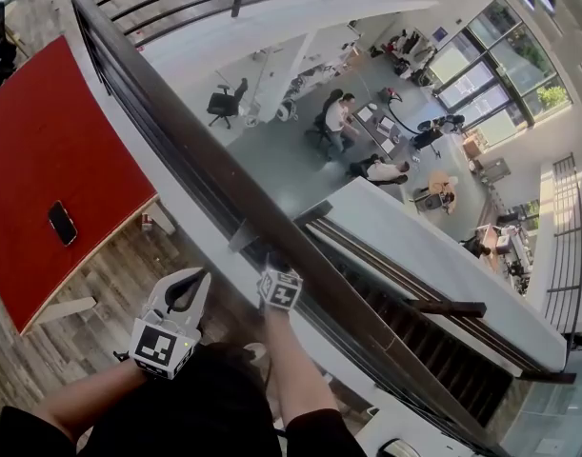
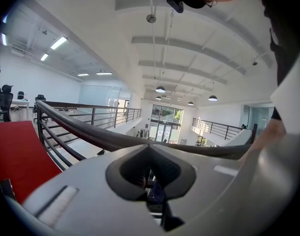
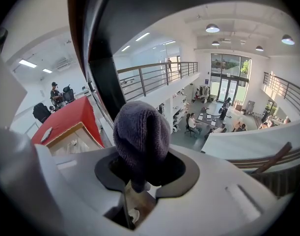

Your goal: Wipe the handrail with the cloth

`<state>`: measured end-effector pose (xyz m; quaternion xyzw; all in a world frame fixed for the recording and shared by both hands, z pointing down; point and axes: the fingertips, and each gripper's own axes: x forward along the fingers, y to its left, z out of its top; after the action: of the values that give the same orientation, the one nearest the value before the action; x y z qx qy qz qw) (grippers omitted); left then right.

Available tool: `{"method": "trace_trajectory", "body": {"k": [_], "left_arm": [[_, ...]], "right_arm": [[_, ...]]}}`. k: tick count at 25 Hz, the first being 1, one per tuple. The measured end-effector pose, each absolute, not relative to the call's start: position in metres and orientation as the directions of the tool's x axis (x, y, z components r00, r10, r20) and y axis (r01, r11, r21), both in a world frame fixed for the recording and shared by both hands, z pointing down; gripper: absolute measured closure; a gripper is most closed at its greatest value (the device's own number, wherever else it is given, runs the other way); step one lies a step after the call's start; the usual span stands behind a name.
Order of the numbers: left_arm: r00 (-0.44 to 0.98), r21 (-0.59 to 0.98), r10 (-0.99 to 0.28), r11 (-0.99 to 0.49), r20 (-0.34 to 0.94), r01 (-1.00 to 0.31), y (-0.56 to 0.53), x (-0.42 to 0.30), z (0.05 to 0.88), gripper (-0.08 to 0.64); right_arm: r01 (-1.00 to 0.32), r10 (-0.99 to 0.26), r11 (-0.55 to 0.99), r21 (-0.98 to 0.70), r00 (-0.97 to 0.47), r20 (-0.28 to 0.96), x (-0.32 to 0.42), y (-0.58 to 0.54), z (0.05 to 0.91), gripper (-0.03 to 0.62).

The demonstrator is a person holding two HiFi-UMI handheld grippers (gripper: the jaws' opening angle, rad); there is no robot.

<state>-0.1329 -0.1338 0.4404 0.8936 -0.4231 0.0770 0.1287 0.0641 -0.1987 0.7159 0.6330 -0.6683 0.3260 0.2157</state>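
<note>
R hand-held gripper point(image 3: 142, 157) is clamped on a bunched grey-purple knit cloth point(image 3: 141, 132), which sticks up out of the jaws. In head view it sits right at the dark handrail point(image 2: 86, 132). Can't tell if cloth touches the rail. L hand-held gripper point(image 2: 150, 149) has jaws together w/ nothing between them, and is just beside the rail, floor side. Each cube carries a b/w square marker. A phone point(image 1: 62, 223) lies on the red tabletop point(image 1: 43, 131).

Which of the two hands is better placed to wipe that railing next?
Right, I'd say. The right tool is shut on the cloth, right beside the handrail. The left tool is shut on nothing and sits off to the rail's side.
</note>
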Motion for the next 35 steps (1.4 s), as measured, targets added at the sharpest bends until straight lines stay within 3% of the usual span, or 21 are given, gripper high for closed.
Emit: {"method": "trace_trajectory", "body": {"k": [35], "left_arm": [[0.707,0.195,-0.665,-0.68,0.241,-0.707,-0.08,-0.044,0.435,0.56]], "right_arm": [[-0.966,-0.686,-0.078,-0.245,-0.127,0.716,0.133,-0.118,0.725,0.482]]}}
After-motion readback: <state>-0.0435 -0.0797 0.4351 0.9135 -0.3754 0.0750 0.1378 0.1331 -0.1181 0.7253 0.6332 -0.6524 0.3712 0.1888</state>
